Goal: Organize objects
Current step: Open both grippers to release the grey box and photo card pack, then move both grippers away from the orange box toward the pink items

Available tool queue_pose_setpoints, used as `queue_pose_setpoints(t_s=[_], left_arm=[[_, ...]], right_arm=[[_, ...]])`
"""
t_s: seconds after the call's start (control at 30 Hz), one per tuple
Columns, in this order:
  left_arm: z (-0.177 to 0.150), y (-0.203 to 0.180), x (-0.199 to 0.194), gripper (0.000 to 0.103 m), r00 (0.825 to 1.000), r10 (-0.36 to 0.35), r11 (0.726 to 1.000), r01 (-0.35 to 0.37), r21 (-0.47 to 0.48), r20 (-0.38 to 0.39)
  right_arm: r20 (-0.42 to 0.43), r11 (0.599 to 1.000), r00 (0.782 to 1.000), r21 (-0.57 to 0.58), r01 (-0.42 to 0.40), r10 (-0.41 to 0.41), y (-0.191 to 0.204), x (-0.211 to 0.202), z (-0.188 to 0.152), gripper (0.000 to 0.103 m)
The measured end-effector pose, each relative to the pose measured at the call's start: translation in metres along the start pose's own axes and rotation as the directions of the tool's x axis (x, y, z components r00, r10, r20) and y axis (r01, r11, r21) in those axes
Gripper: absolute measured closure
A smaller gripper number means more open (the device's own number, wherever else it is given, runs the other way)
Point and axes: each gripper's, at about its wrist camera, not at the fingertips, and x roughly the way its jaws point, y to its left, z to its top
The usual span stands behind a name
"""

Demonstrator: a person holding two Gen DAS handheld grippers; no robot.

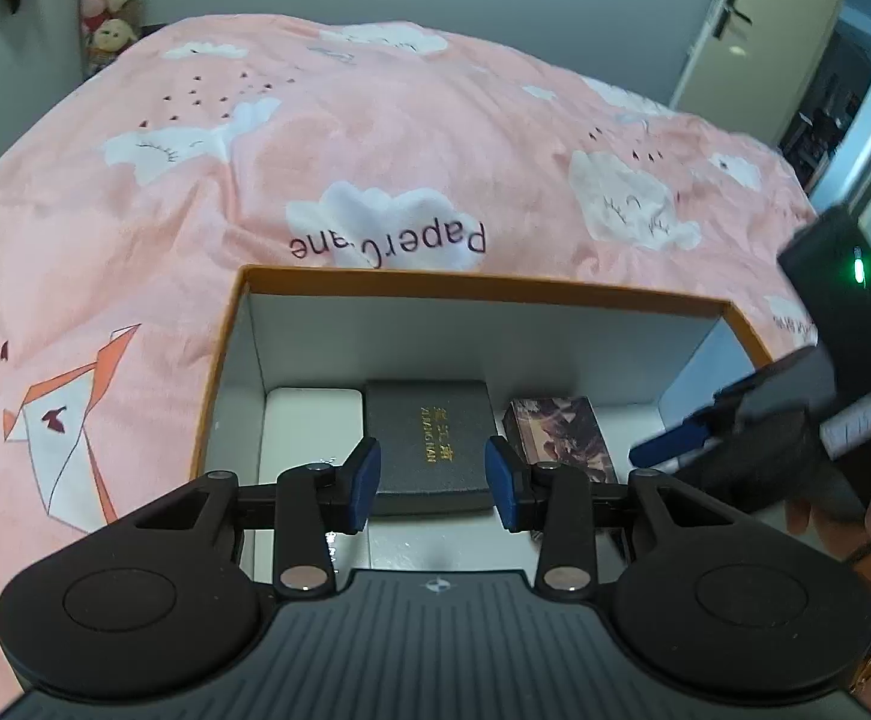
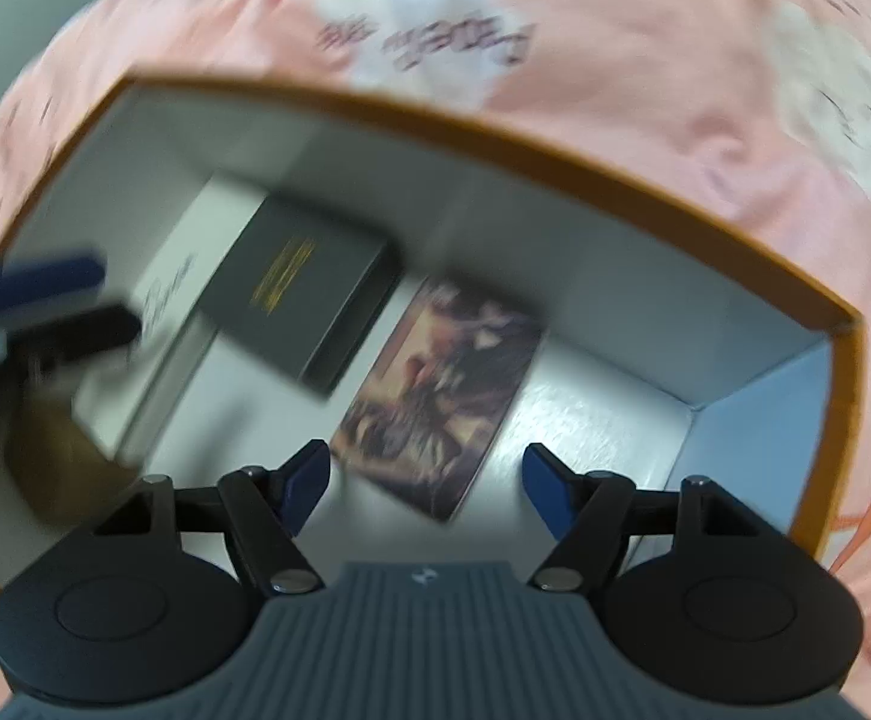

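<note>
Right wrist view: right gripper [image 2: 426, 489] hangs open and empty above the patterned card box [image 2: 441, 396] inside the orange-rimmed box [image 2: 615, 177], apparently just placed; next, withdraw. Left gripper [image 1: 433, 483] hovers open over the black case [image 1: 429, 432].

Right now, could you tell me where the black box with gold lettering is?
The black box lies inside the orange-rimmed box, overlapping a white box on its left, with a picture-printed box just right of it.
</note>
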Motion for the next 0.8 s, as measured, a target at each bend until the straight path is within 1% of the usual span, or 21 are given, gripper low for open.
queue_pose_setpoints(t_s=[0.1, 0.13, 0.23, 0.33, 0.43, 0.53, 0.63, 0.73, 0.8], left_arm=[[-0.001, -0.001, -0.002, 0.059, 1.000, 0.011, 1.000, -0.011, 0.013, -0.001], [-0.002, -0.001, -0.003, 0.059, 1.000, 0.010, 1.000, -0.010, 0.017, 0.000], [-0.003, -0.002, -0.003, 0.059, 1.000, 0.010, 0.999, -0.009, 0.035, -0.013], [-0.005, 0.001, -0.004, 0.059, 1.000, -0.005, 1.000, 0.005, 0.020, -0.021], [-0.006, 0.004, -0.004, 0.060, 0.999, -0.018, 1.000, 0.018, 0.004, -0.033], [-0.007, 0.005, -0.003, 0.060, 0.999, -0.017, 1.000, 0.017, 0.002, -0.034], [-0.008, 0.006, -0.003, 0.062, 0.999, -0.022, 1.000, 0.022, 0.000, -0.038], [-0.007, 0.007, -0.002, 0.066, 0.999, -0.025, 1.000, 0.025, -0.001, -0.043], [-0.007, 0.006, -0.002, 0.068, 0.999, -0.027, 1.000, 0.027, 0.003, -0.045]], right_arm=[[-0.020, 0.991, 0.998, -0.124, 0.053, -0.056, 0.015, 0.004, -0.004, 0.031], [-0.019, 0.984, 0.997, -0.161, 0.073, -0.077, 0.019, 0.006, -0.005, 0.035], [-0.033, 0.965, 0.993, -0.244, 0.100, -0.111, 0.027, 0.012, -0.005, 0.048], [-0.021, 0.949, 0.991, -0.290, 0.123, -0.134, 0.030, 0.015, -0.005, 0.054], [-0.003, 0.940, 0.991, -0.319, 0.124, -0.132, 0.032, 0.016, -0.004, 0.056], [-0.002, 0.941, 0.993, -0.320, 0.113, -0.120, 0.033, 0.016, -0.002, 0.057], [0.009, 0.931, 0.993, -0.346, 0.114, -0.119, 0.036, 0.017, -0.003, 0.057], [0.016, 0.923, 0.991, -0.364, 0.127, -0.130, 0.038, 0.018, -0.003, 0.057], [0.015, 0.926, 0.992, -0.356, 0.124, -0.127, 0.037, 0.018, -0.003, 0.057]])
